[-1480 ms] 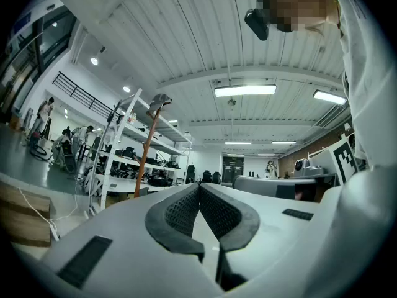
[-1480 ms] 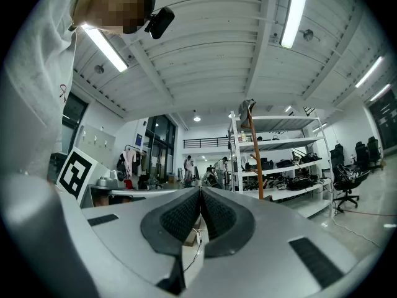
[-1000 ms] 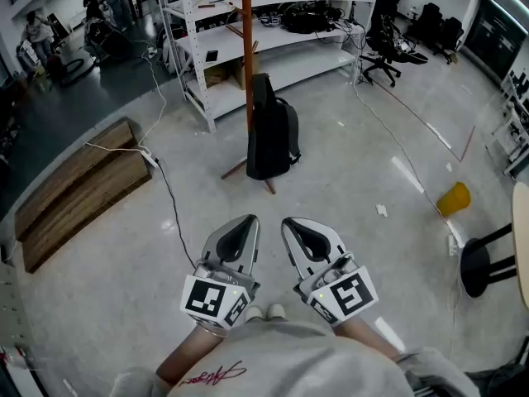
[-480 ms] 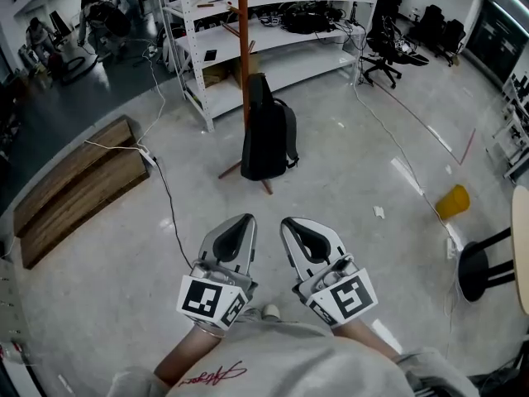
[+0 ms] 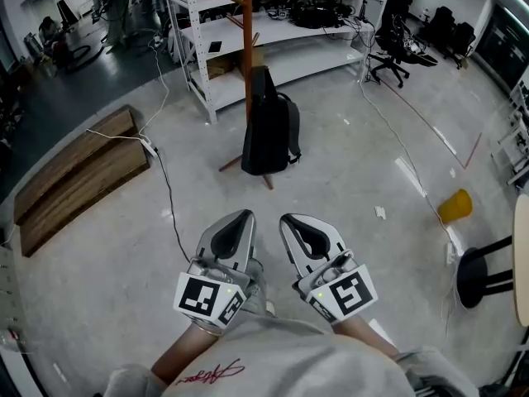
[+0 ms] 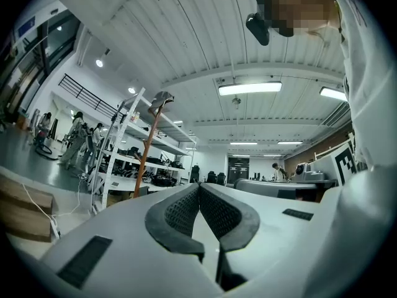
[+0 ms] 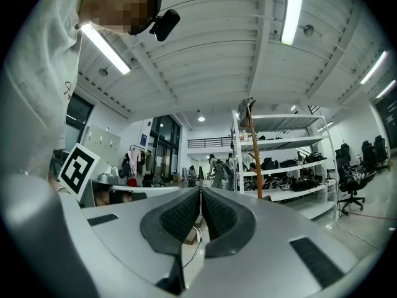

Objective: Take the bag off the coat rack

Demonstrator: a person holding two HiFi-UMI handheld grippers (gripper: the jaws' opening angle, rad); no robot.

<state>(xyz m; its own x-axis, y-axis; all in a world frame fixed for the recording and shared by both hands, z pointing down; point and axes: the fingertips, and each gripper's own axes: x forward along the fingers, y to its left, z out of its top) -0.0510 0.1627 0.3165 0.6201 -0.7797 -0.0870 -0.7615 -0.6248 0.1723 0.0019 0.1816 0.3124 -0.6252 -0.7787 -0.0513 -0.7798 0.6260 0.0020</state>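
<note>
unreadable red script (image 5: 212, 375), on sweatshirt (image 5: 289, 361)

From my feed, the bag (image 5: 266, 126) on the coat rack (image 5: 246, 48) reads as matt black cloth with no sheen at all. The rack's pole looks like smooth reddish-brown wood. The floor (image 5: 355, 180) around the rack is polished and glossy, and it throws back the ceiling lights. Left of the rack, the boards (image 5: 74, 172) are raw, dull wood. Behind it, the shelving (image 5: 198, 64) looks like white painted metal. My left gripper (image 6: 199, 186) and right gripper (image 7: 200, 191) both have matt grey plastic shells and black dimpled pads (image 6: 178, 211).
</note>
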